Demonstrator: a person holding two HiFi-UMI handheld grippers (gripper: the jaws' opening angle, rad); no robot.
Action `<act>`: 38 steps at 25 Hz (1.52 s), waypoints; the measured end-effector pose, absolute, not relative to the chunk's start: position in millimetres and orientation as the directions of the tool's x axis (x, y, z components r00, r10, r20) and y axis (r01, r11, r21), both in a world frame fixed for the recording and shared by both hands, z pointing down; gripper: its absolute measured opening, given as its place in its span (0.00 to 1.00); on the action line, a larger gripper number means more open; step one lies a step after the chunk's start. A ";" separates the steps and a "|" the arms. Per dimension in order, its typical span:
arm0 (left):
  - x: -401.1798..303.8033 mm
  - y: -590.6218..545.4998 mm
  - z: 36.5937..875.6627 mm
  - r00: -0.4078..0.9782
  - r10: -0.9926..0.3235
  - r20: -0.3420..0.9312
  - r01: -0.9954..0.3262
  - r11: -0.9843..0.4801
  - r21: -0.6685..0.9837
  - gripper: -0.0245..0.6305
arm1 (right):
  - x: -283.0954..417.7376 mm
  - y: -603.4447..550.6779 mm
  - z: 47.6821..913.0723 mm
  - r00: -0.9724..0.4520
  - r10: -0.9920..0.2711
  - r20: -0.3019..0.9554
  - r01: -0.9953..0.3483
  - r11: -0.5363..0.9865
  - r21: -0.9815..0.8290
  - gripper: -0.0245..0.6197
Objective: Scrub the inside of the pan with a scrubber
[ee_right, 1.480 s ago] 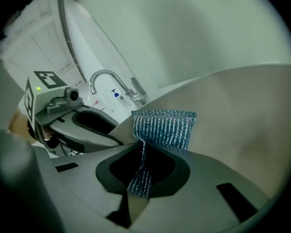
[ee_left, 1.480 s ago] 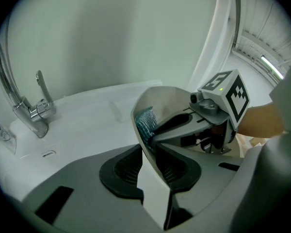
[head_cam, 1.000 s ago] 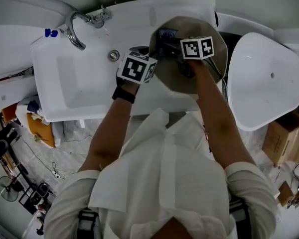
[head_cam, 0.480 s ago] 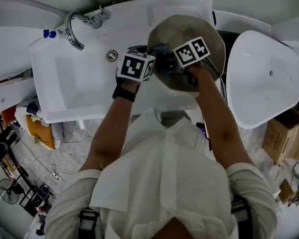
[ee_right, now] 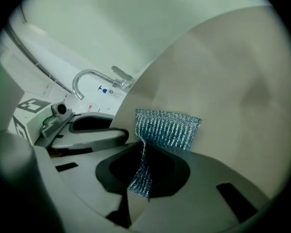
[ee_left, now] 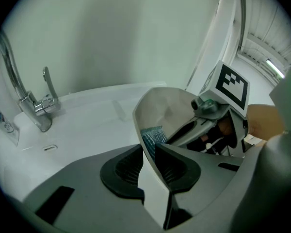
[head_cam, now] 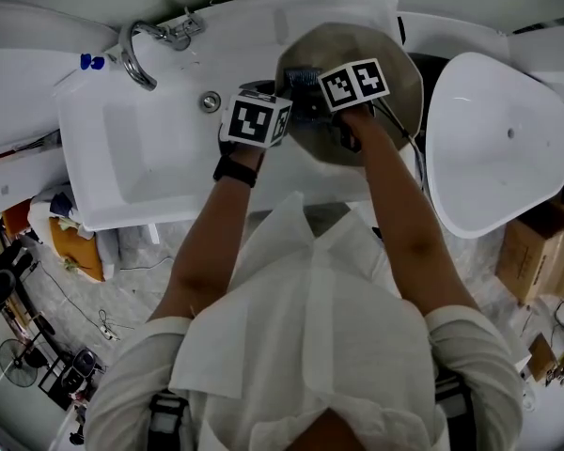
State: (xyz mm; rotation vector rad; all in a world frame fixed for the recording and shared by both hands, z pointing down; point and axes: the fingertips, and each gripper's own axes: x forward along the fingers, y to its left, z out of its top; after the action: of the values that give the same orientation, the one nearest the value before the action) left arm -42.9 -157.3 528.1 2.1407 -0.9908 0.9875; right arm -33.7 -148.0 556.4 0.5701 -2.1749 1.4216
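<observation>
Right gripper: jaws clamped on the scrubber, held against the inside of the tilted pan. Left gripper: jaws, just closing, pinch the pan's rim, right of the sink. Risk: hard scrubbing may twist the thin rim free.

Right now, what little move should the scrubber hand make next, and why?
Probably rub the scrubber sideways across the pan wall: the right hand-held gripper pinches it against the inside, and the left hand-held gripper, jaws just closing on the rim, steadies the pan.
</observation>
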 end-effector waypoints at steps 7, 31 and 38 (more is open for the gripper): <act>-44.4 -159.6 526.7 0.426 -0.411 0.806 -0.832 -0.528 0.171 0.16 | -22.3 -74.4 550.4 -0.755 0.218 0.618 -0.515 0.387 -0.765 0.09; -41.9 -160.7 518.4 0.394 -0.464 0.794 -0.868 -0.472 0.155 0.11 | 72.5 -3.3 555.5 -0.202 0.452 0.869 -0.567 0.669 -0.480 0.09; -38.4 -166.0 518.0 0.393 -0.479 0.785 -0.878 -0.450 0.165 0.09 | 9.0 -26.9 553.8 -0.510 0.352 0.785 -0.555 0.562 -0.613 0.09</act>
State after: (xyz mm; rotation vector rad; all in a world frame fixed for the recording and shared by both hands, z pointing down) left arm -38.4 -166.0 518.0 2.0796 -1.1559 0.9034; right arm 9.0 -26.9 553.8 0.1672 -1.7863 1.1244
